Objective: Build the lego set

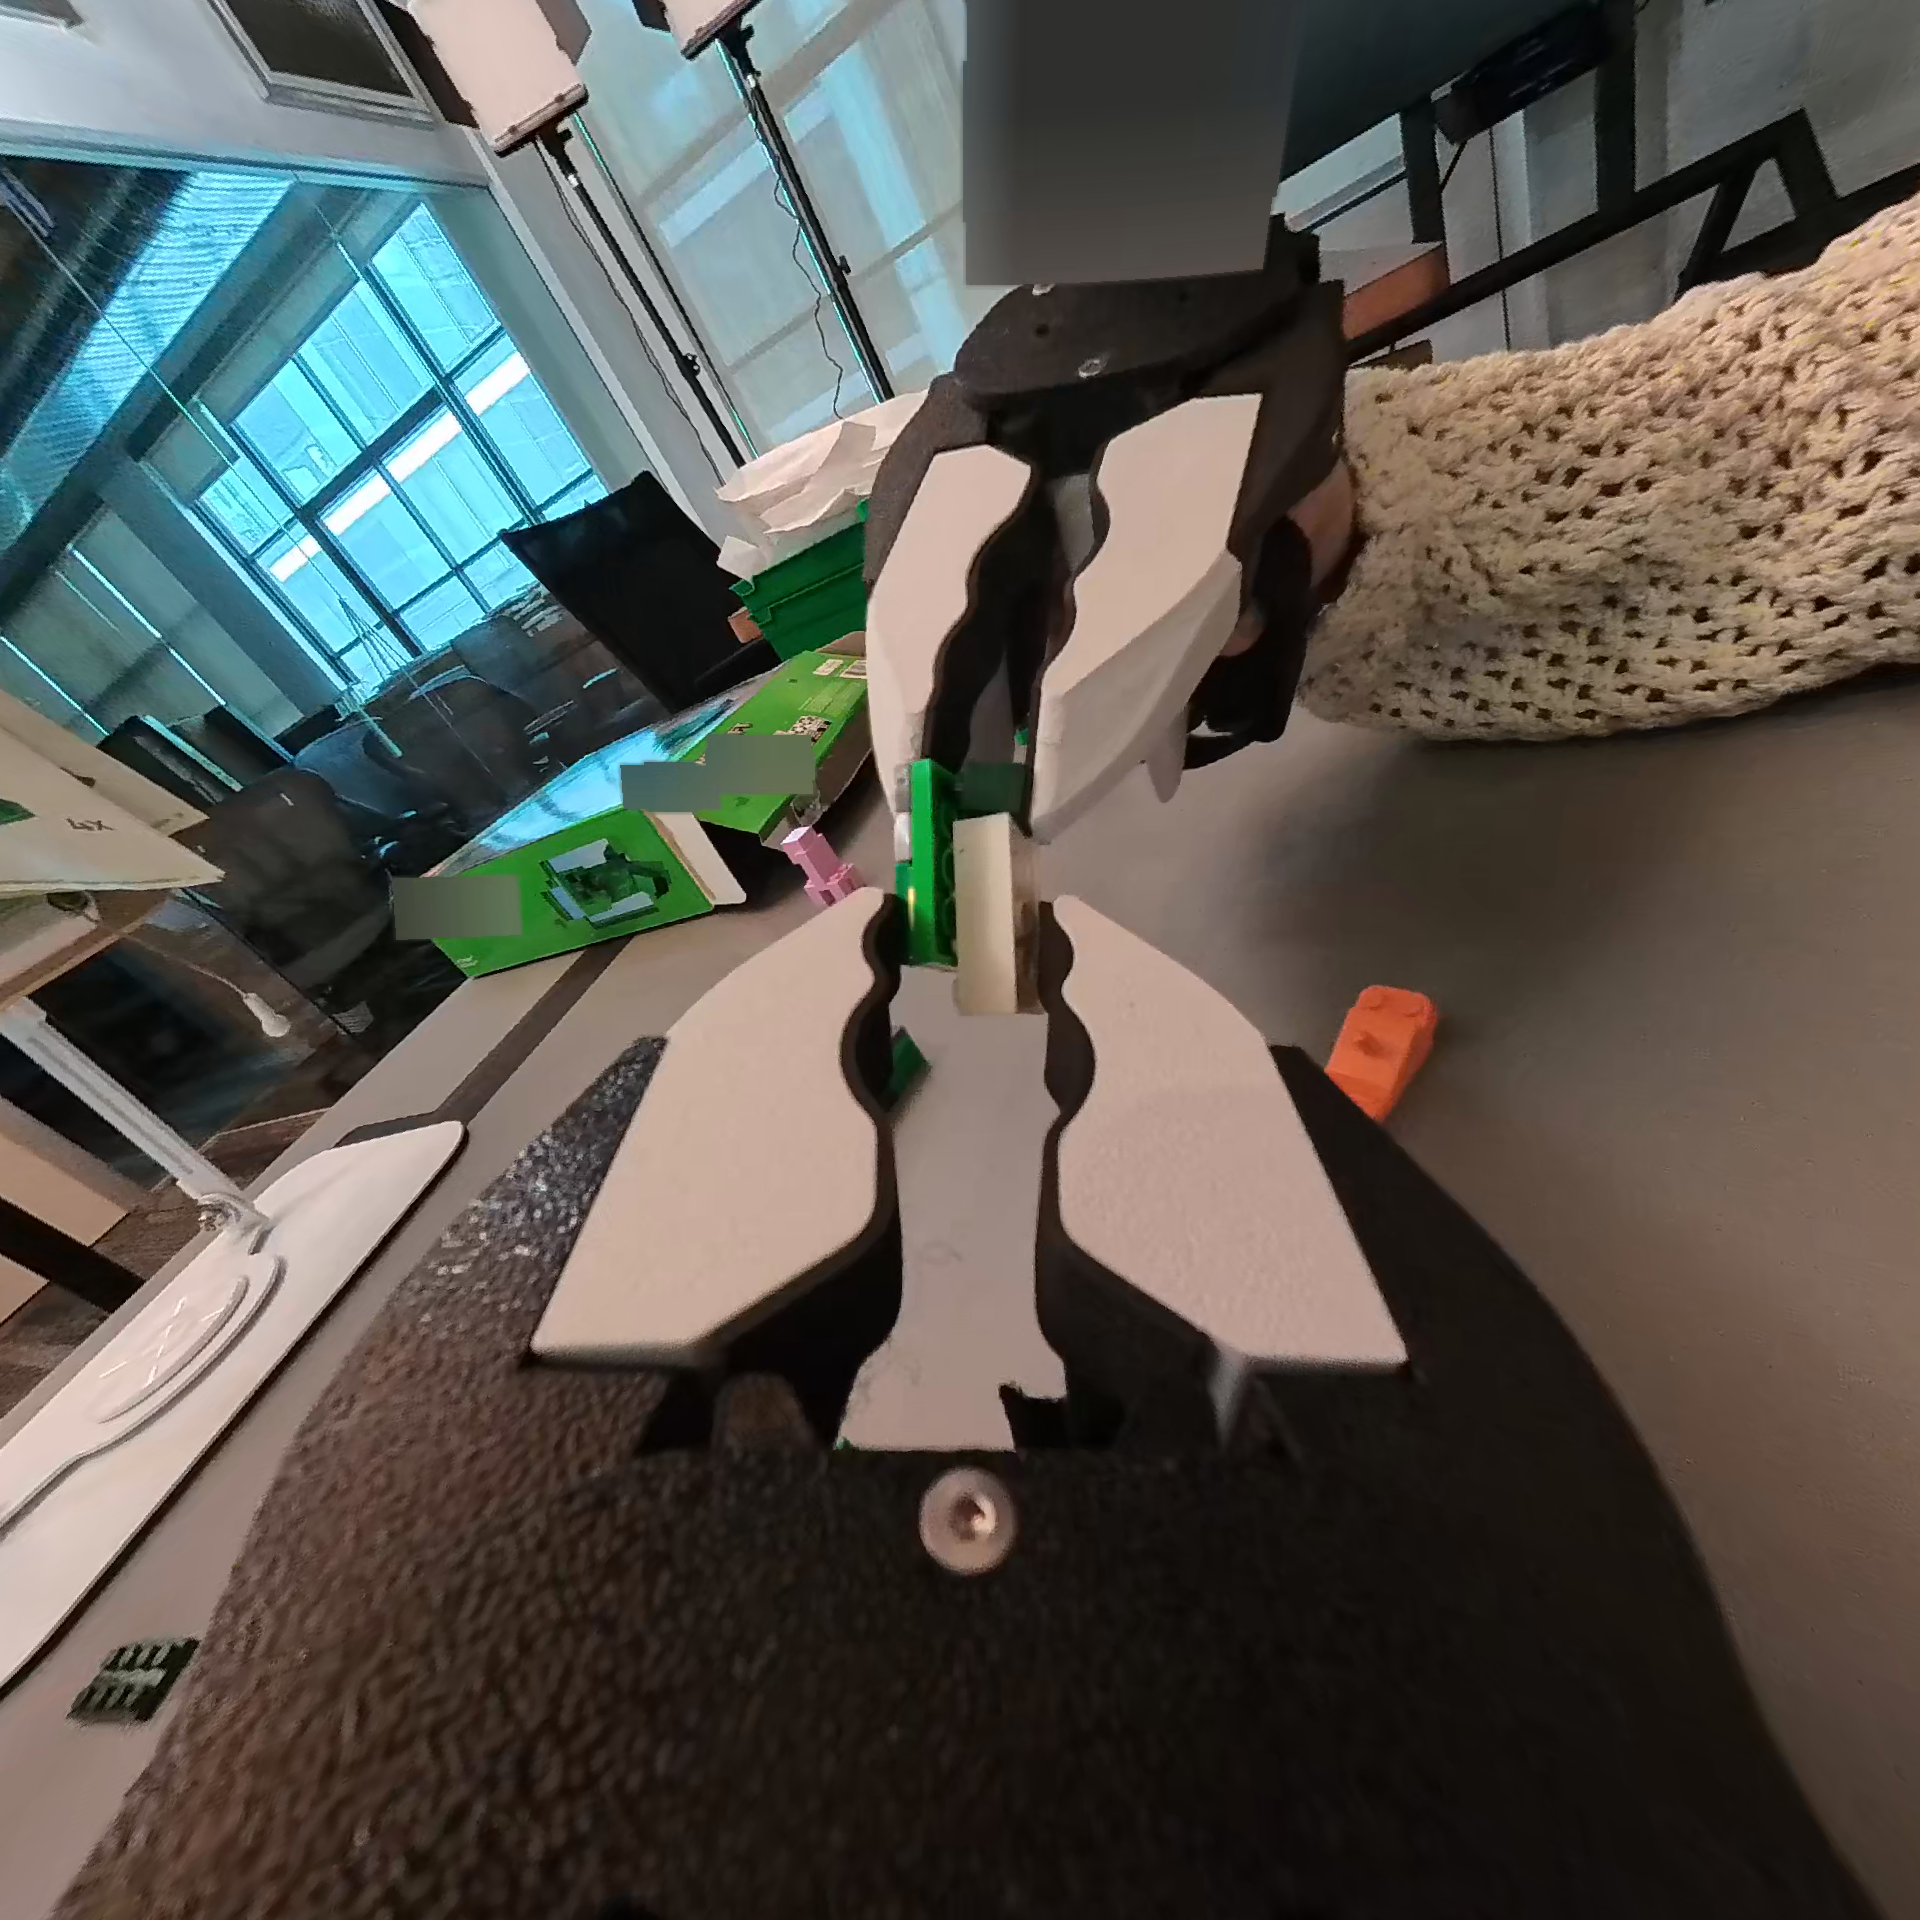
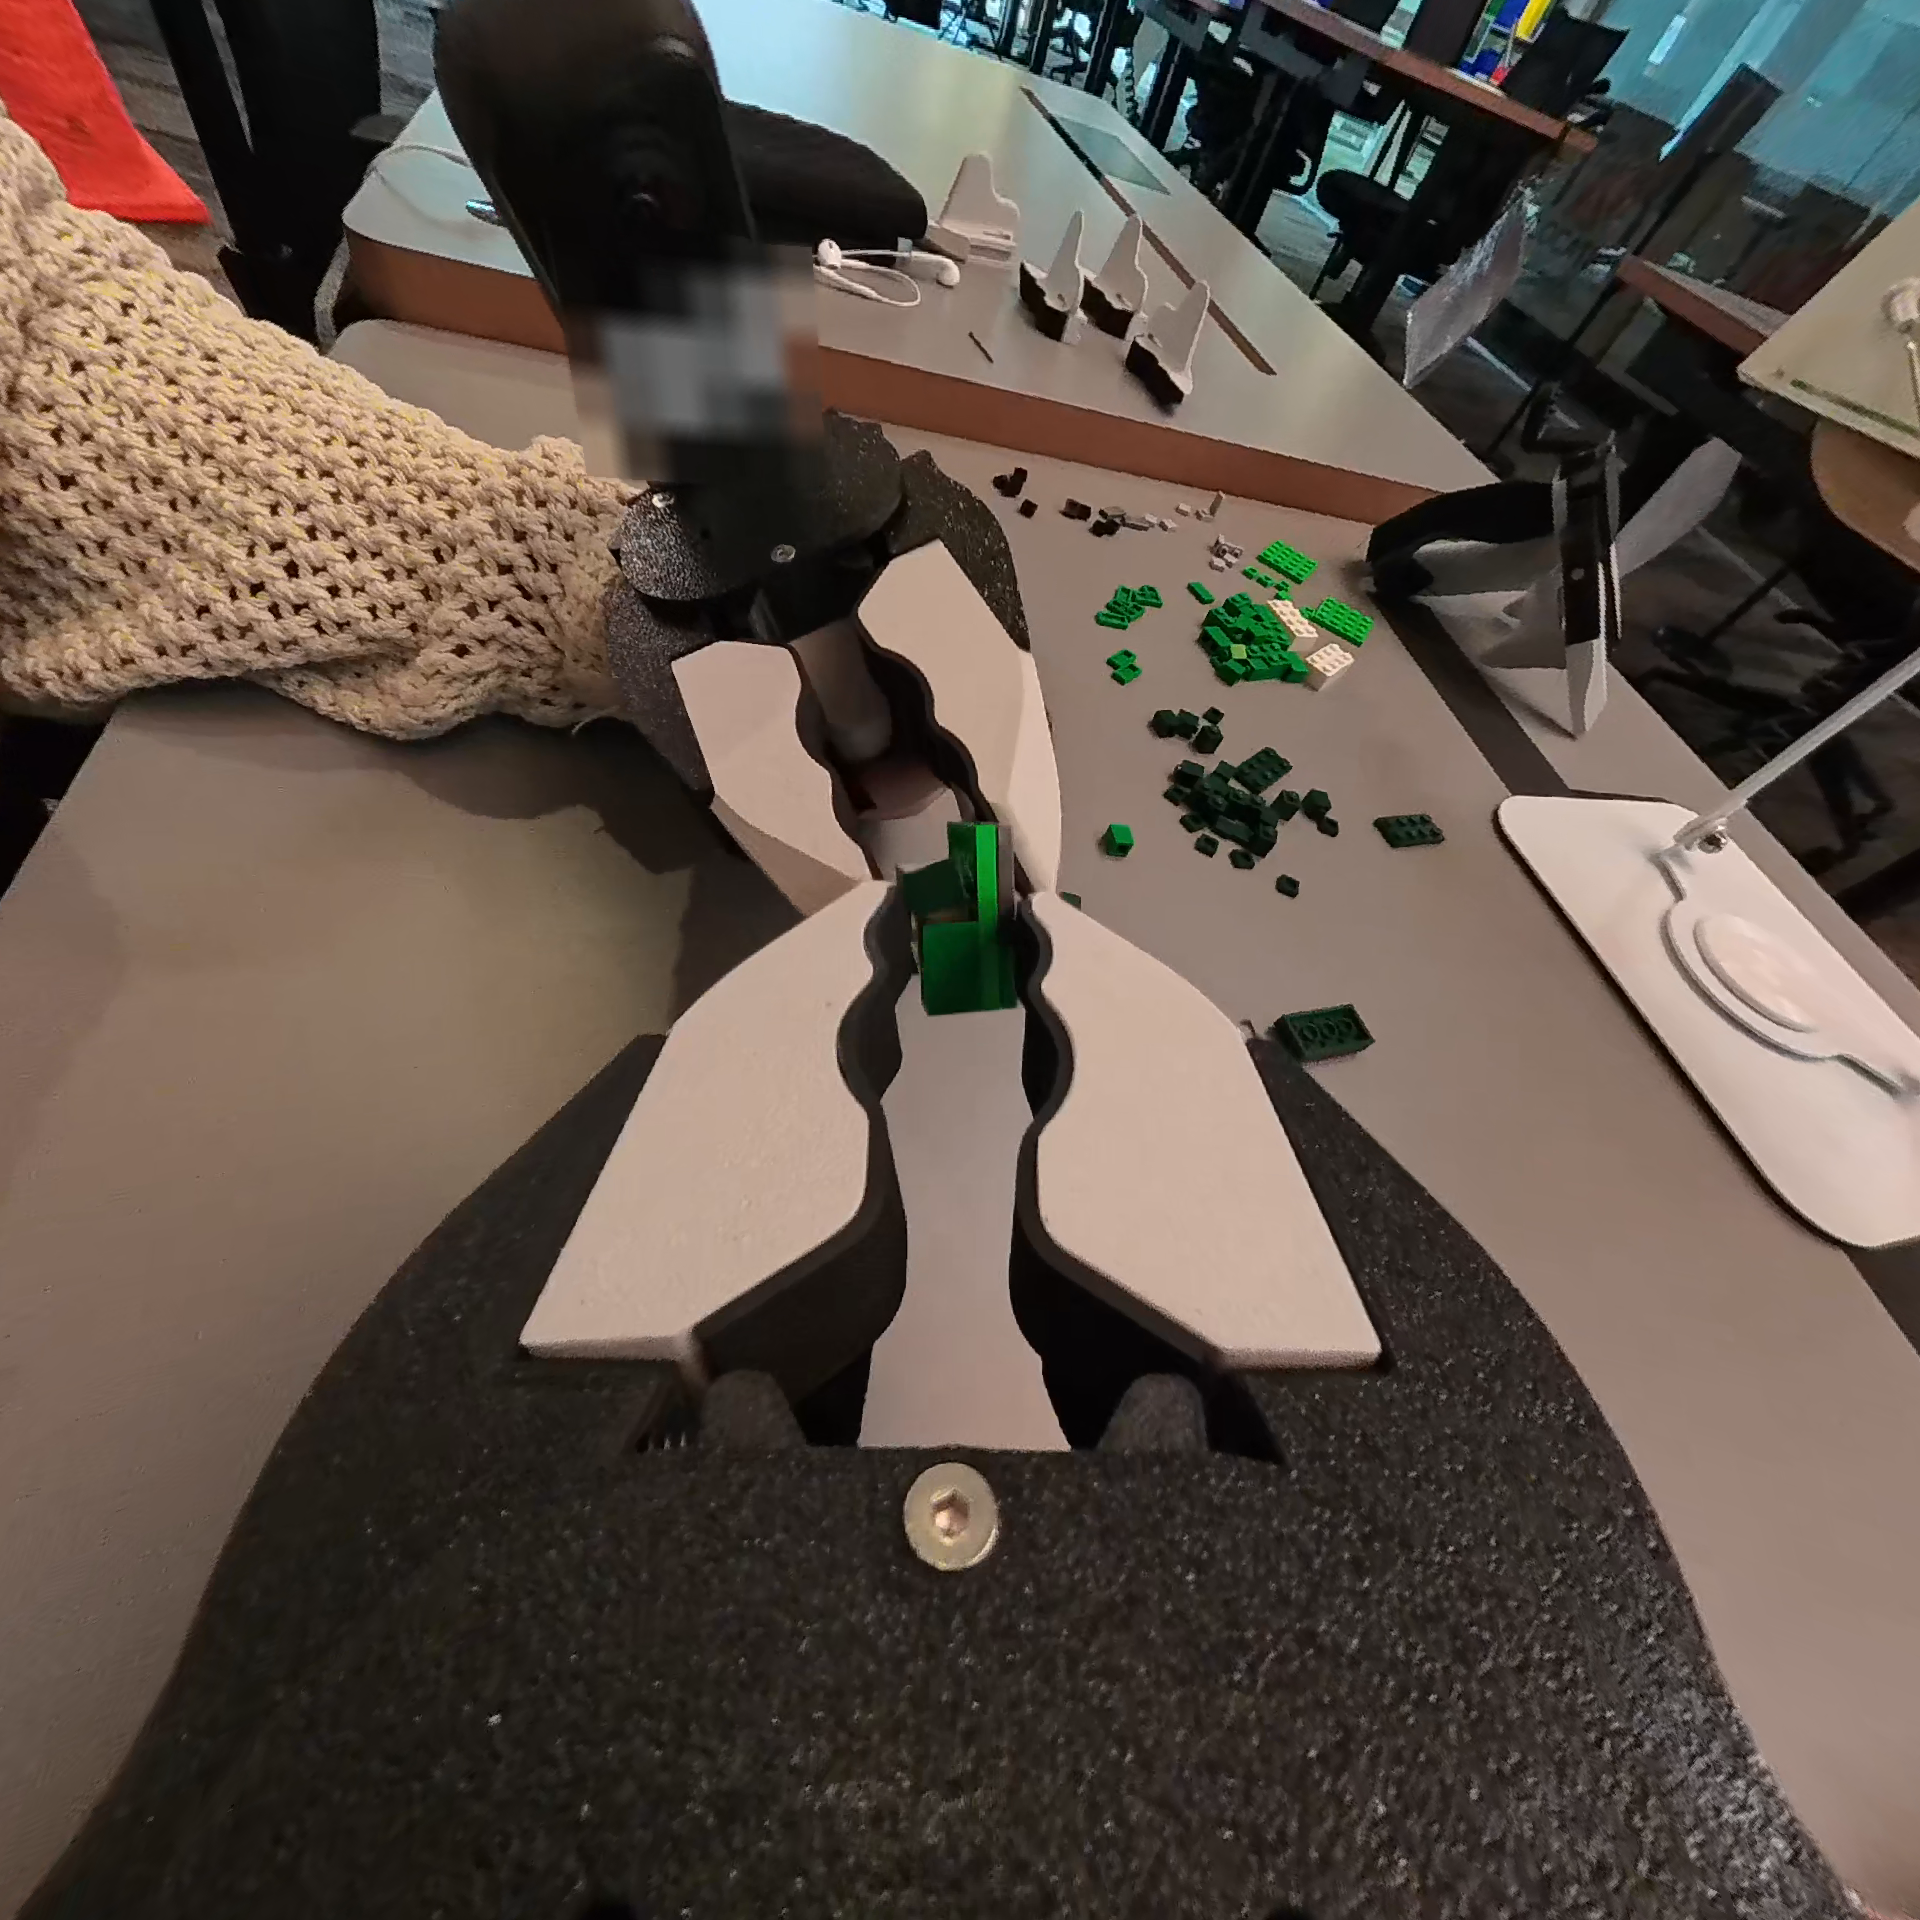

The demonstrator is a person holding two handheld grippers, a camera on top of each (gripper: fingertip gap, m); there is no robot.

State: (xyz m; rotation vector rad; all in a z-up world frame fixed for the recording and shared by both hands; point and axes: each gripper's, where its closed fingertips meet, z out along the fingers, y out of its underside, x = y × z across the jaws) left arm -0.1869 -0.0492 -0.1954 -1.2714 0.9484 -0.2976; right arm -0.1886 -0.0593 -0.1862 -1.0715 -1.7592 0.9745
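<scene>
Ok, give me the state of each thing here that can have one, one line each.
Left tongs: shut on the green and white assembly.
Right tongs: gripping the same assembly.
Green box: lying flat.
Orange brick: loose on table.
Green brick pile: unsorted, loose.

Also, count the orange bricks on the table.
1. The orange brick lies on the table, right of the left gripper, which grips a green-and-white lego piece with the right gripper. More may be hidden behind the grippers.
</scene>
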